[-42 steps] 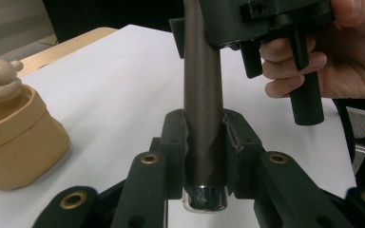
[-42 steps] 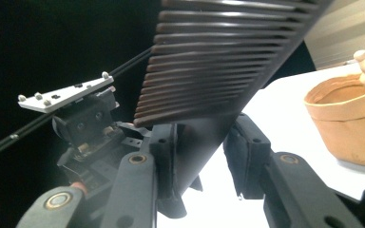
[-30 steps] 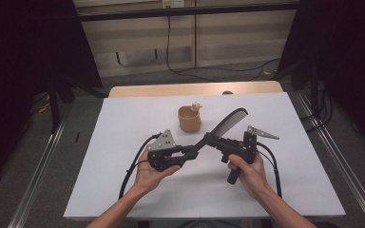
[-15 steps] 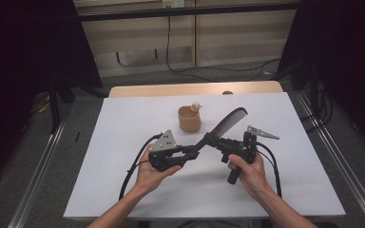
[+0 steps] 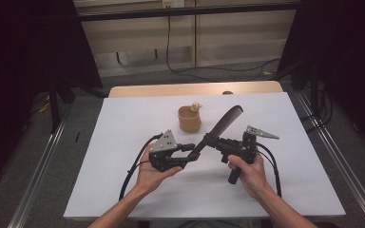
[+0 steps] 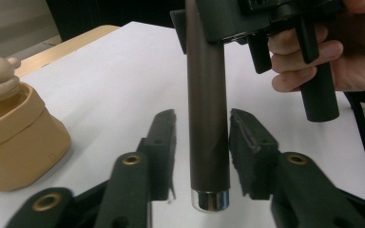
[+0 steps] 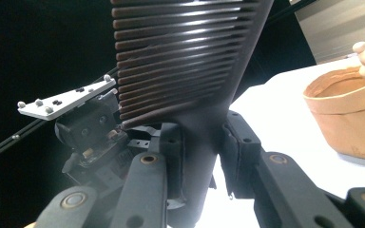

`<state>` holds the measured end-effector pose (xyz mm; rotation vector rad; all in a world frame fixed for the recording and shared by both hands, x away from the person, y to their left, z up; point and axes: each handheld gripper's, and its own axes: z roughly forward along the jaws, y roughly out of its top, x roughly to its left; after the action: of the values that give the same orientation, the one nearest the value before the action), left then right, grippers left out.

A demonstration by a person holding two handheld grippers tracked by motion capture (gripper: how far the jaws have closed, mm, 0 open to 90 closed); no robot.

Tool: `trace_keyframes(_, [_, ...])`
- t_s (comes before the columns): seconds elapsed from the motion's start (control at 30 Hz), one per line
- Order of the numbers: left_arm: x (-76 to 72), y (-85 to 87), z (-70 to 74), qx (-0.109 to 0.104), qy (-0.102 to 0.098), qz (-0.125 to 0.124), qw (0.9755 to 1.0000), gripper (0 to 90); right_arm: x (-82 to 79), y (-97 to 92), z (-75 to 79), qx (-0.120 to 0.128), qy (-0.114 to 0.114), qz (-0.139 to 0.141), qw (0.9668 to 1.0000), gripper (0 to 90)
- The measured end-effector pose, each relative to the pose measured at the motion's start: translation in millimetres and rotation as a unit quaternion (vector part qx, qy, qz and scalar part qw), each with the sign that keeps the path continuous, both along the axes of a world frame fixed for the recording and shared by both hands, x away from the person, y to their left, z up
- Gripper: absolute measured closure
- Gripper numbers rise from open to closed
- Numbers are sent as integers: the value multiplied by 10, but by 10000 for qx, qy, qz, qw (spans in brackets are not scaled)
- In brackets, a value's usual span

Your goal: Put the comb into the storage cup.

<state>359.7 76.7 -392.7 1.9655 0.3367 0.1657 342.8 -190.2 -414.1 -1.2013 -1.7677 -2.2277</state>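
A dark comb [image 5: 223, 124] slants up over the white table [image 5: 123, 123], teeth end toward the far right. My right gripper [image 5: 209, 140] is shut on it where the teeth begin; in the right gripper view its pads [image 7: 173, 142] press on the comb [image 7: 180, 61]. My left gripper [image 5: 190, 153] stands at the handle end. Its jaws have just been opening. In the left gripper view the handle [image 6: 207, 95] runs between the pads [image 6: 164, 137] with a gap on each side.
A tan cup [image 5: 189, 118] with a small bear figure on its rim stands just beyond the grippers at mid table; it also shows as the tan cup [image 6: 14, 137] and the tan cup [image 7: 347, 109]. A wooden strip [image 5: 171, 90] borders the far edge. Cables trail toward the person.
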Motion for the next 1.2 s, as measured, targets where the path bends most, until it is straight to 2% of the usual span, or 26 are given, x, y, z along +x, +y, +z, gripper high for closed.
trace_keyframes(0.07, [0, 1, 0, -17, 7, 33, 10000, 575, -2, -6, 5, -9, 13, -6, 10000, 723])
trace_keyframes(0.13, [7, 4, 0, -42, 21, 106, 9999, 500, -1, -11, 10, -36, -3, 0, 10000, 724])
trace_keyframes(0.27, [10, 25, -7, -44, 55, 194, 9998, 404, 0, -19, 17, -95, -37, -37, 9999, 724])
trace_keyframes(0.33, [16, 44, -10, -64, 101, 310, 9994, 336, 3, -24, 26, -130, -76, -73, 9999, 724])
trace_keyframes(0.37, [19, 55, -7, -22, 89, 342, 9994, 280, 3, -32, 37, -162, -101, -80, 9998, 724])
trace_keyframes(0.43, [28, 88, -4, 31, 31, 430, 9991, 225, 7, -44, 51, -209, -163, -122, 9996, 724])
trace_keyframes(0.47, [29, 100, -4, -12, 67, 446, 9990, 186, 6, -52, 66, -232, -181, -147, 9995, 724])
trace_keyframes(0.57, [33, 157, 2, -23, 133, 525, 9985, 129, 11, -59, 89, -315, -268, -178, 9990, 724])
trace_keyframes(0.63, [31, 205, 2, -92, 236, 568, 9981, 119, 15, -58, 106, -364, -308, -179, 9987, 724])
trace_keyframes(0.93, [-17, 356, -29, -286, 354, 806, 9957, 60, 55, -111, 242, -550, -514, -344, 9966, 725])
trace_keyframes(1.1, [-58, 432, -40, -365, 282, 796, 9958, 42, 91, -137, 262, -760, -629, -438, 9942, 725])
trace_keyframes(1.2, [-80, 503, -52, -387, 236, 1031, 9936, 35, 120, -163, 257, -826, -650, -488, 9933, 725])
